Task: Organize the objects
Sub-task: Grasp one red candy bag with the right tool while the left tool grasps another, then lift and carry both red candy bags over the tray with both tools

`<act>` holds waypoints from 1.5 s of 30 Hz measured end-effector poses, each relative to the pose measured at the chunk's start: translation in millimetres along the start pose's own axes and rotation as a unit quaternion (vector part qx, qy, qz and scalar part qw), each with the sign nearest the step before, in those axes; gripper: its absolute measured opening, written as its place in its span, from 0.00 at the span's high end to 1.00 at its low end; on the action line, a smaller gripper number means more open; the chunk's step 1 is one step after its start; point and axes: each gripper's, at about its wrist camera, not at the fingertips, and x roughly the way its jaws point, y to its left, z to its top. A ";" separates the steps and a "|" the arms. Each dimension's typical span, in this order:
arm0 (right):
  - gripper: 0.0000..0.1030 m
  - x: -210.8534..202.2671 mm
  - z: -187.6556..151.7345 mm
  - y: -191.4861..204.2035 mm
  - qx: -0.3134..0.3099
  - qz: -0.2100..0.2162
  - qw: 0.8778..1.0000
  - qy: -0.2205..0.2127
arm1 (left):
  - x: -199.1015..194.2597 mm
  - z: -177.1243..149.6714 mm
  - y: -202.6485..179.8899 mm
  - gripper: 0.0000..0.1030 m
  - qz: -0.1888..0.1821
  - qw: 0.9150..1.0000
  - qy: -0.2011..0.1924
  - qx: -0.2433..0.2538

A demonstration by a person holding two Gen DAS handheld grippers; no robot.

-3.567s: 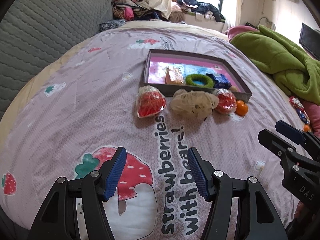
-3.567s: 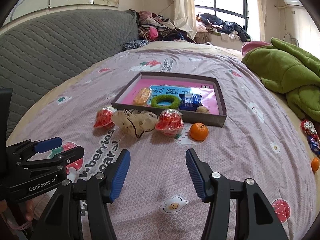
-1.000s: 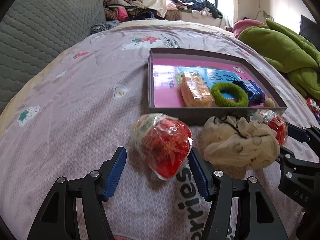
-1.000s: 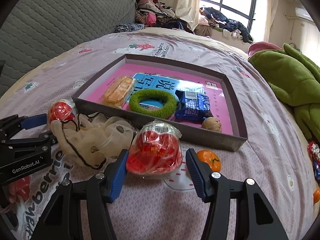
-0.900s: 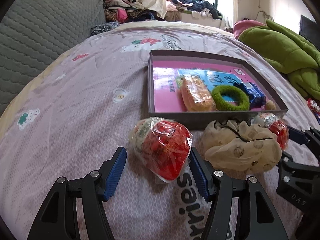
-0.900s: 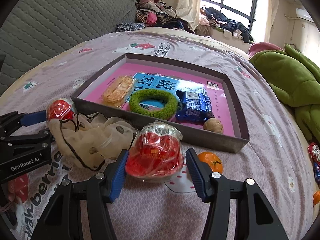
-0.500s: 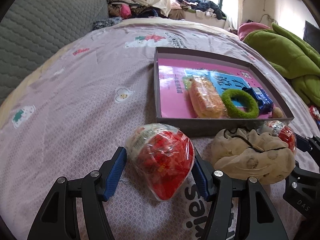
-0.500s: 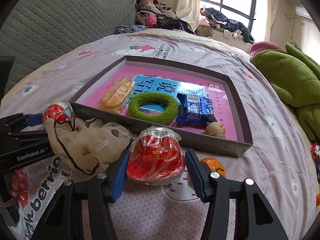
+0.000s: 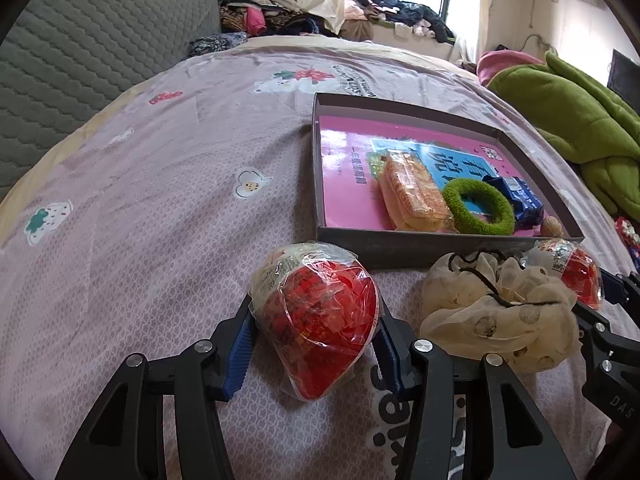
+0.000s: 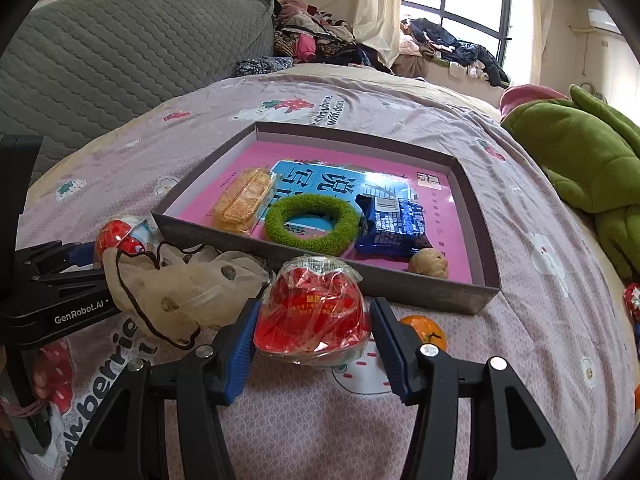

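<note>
Two red snack packs in clear wrap lie on the pink bedspread in front of a shallow grey tray (image 9: pixel 400 245). My left gripper (image 9: pixel 314 338) is open with its pads on either side of the left pack (image 9: pixel 320 320). My right gripper (image 10: pixel 312 330) is open around the right pack (image 10: pixel 314 312). A beige mesh bag (image 9: pixel 496 312) lies between the packs; it also shows in the right wrist view (image 10: pixel 180 284). The tray (image 10: pixel 424 286) holds a biscuit pack (image 10: pixel 244 200), a green ring (image 10: pixel 312 224), a blue packet (image 10: pixel 392 220) and a walnut (image 10: pixel 428 262).
An orange (image 10: pixel 424 330) lies just right of my right gripper, in front of the tray. A green blanket (image 10: pixel 588 160) is heaped at the right. A grey quilted headboard (image 10: pixel 120 64) stands at the left. Clothes are piled by the window (image 10: pixel 452 48).
Both grippers have moved forward from open bedspread until each red pack sits between its pads. The jaws have narrowed slightly around the packs. The packs have not moved.
</note>
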 end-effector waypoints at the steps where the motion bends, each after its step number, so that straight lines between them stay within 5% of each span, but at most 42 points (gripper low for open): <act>1: 0.46 -1.4 -0.5 -1.2 0.002 0.000 1.000 0.000 | -1.4 -0.9 -0.4 0.47 -0.001 1.000 0.000 0.001; 18: 0.46 -31.7 -18.9 -1.4 0.006 0.009 1.000 -0.003 | -36.4 -26.4 -8.5 0.47 -0.003 1.000 -0.006 0.007; 45: 0.46 -126.9 -23.0 -11.8 0.018 0.009 0.998 -0.066 | -150.8 -40.1 -35.6 0.47 -0.012 0.996 -0.085 0.029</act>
